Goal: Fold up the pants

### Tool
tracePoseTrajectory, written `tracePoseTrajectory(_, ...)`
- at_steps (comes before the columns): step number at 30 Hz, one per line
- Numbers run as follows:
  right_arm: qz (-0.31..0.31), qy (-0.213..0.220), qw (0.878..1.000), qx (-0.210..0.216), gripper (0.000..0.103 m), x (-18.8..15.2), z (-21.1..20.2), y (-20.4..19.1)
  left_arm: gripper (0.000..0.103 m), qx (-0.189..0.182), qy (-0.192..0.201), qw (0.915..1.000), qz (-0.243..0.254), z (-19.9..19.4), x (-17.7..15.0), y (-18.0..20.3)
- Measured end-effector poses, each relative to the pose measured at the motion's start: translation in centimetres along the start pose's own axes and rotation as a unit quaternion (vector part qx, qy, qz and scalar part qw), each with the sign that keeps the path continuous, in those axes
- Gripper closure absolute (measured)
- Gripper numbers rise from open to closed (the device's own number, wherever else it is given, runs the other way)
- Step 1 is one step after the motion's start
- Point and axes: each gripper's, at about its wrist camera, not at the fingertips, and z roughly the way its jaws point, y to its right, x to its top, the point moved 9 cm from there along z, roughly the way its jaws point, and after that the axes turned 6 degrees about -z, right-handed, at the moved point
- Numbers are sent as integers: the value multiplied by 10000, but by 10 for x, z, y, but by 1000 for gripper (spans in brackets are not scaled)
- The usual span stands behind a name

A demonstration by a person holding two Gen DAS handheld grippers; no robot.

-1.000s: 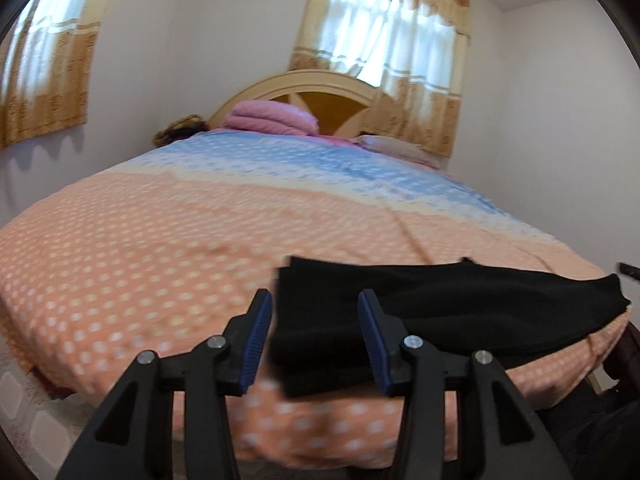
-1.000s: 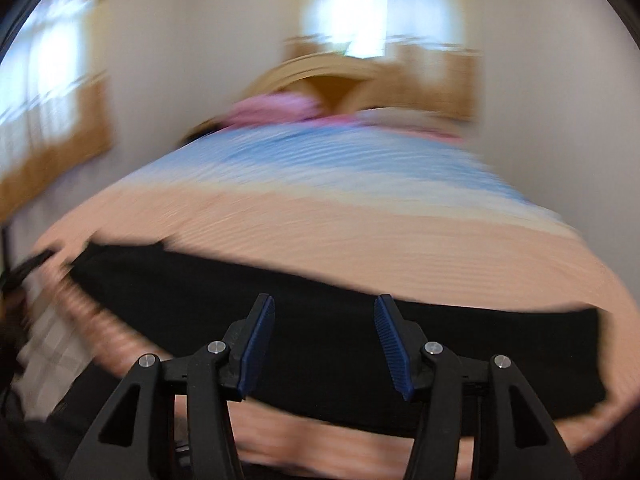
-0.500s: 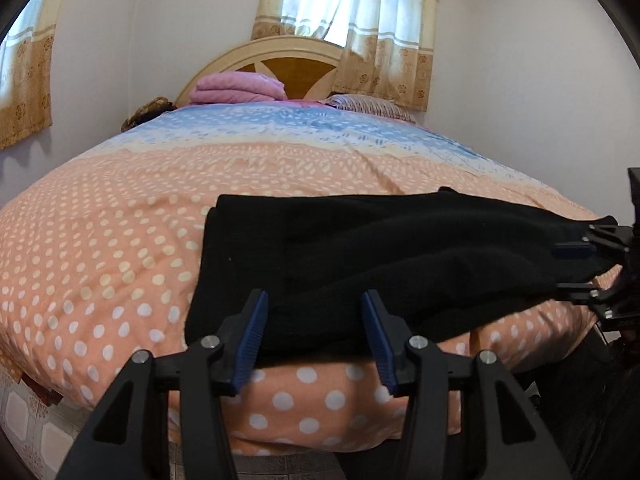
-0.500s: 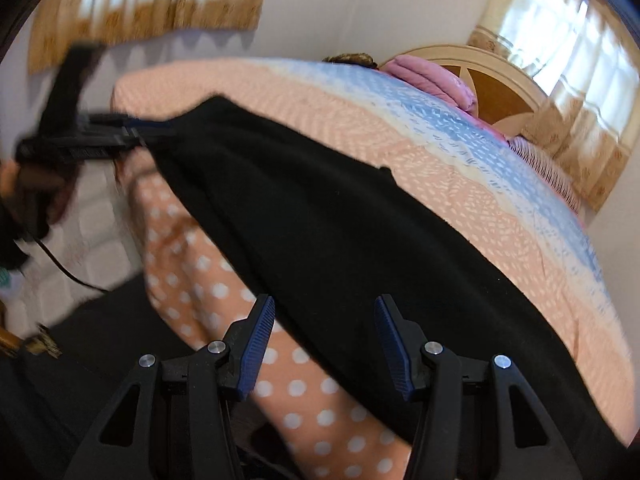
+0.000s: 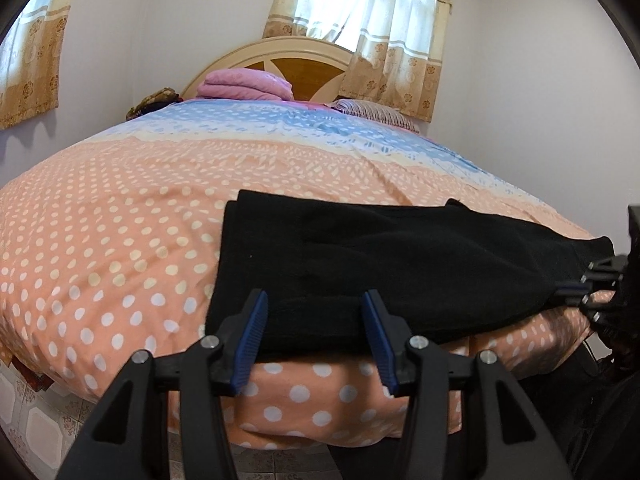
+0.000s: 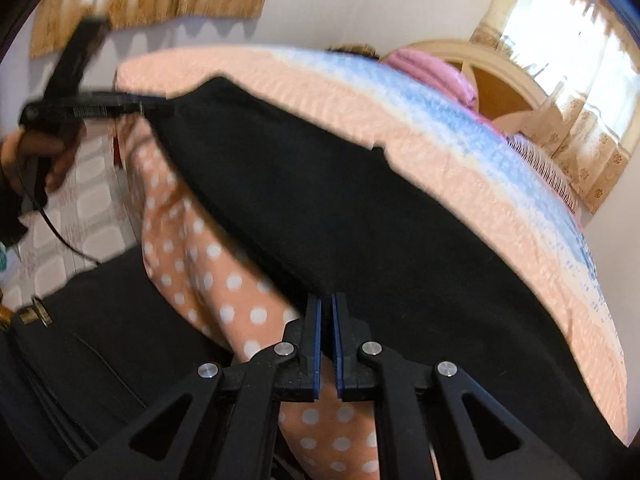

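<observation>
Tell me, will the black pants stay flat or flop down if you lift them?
The black pants will probably flop: they follow the bed's rounded edge. They look soft, so likely light. The right gripper pinches one thin edge, so the rest should hang.

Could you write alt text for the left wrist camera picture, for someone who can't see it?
Black pants lie flat across the near edge of a bed with a peach polka-dot cover; the open left gripper frames their near hem. At far right, the right gripper meets the pants' other end. Behind: pink folded blanket, wooden headboard, curtained window.
</observation>
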Motion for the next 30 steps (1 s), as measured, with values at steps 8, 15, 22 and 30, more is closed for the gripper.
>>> tracePoseTrajectory(8, 189, 180, 9996, 149, 52, 5, -13, 13, 34, 55, 236, 9997, 66, -11, 16, 10)
tracePoseTrajectory(15, 1356, 550, 9869, 684, 52, 41, -27, 67, 34, 128, 215, 9987, 442, 11, 35, 29)
tracePoseTrajectory(22, 2722, 279, 9518, 1388, 54, 91, 38, 113, 34, 217, -30, 9992, 347, 39, 34, 27)
tracePoseTrajectory(30, 3737, -430, 8881, 2641, 76, 109, 124, 101, 28, 300, 34, 9981, 546, 45, 18, 24)
